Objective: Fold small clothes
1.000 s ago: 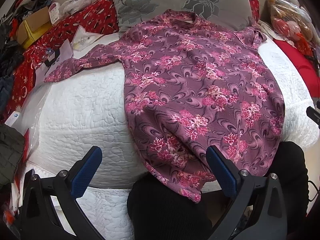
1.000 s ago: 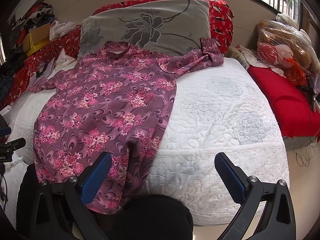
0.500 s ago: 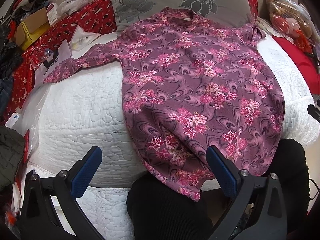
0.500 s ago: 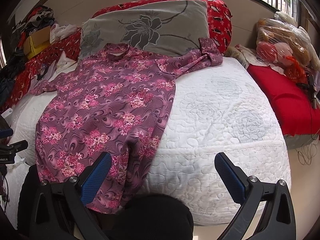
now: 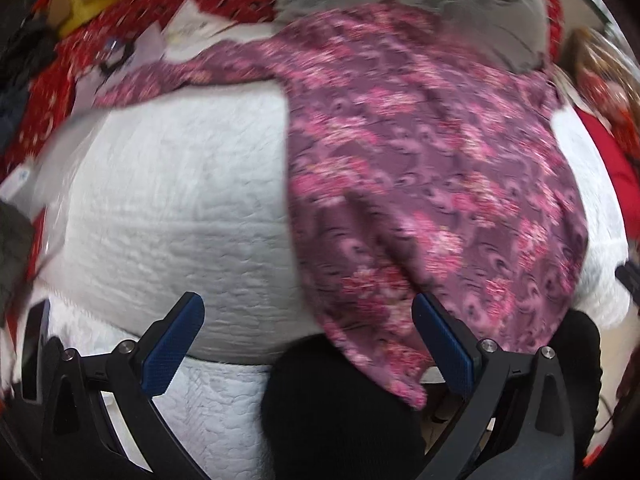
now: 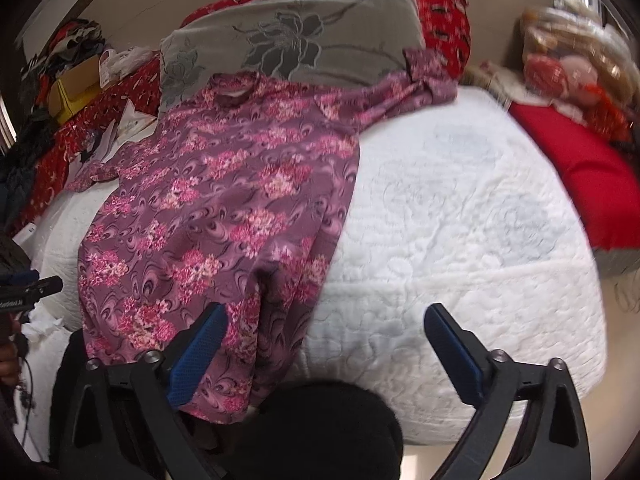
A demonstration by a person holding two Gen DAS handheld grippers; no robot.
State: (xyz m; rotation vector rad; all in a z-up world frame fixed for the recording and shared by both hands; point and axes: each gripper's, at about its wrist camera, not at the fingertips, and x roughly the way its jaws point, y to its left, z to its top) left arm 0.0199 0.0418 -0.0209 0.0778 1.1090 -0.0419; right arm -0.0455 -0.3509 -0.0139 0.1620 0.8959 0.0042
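Purple floral-print long-sleeved blouse lay spread flat on white quilted bedspread. Left gripper and right gripper: jaws apart, holding nothing.

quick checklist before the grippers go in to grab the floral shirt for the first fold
1. Left gripper open, holding nothing: ok.
2. Right gripper open, holding nothing: ok.
3. Purple floral long-sleeved shirt spread front up on the white quilted bed cover: ok.
4. Both sleeves laid out: not ok; the sleeve on the right is bunched against the grey flower-print pillow.
5. Hem flat on the bed: not ok; the hem hangs over the near edge onto the person's dark-clad knee.
6. Left wrist view sharp enough to aim: not ok, blurred.
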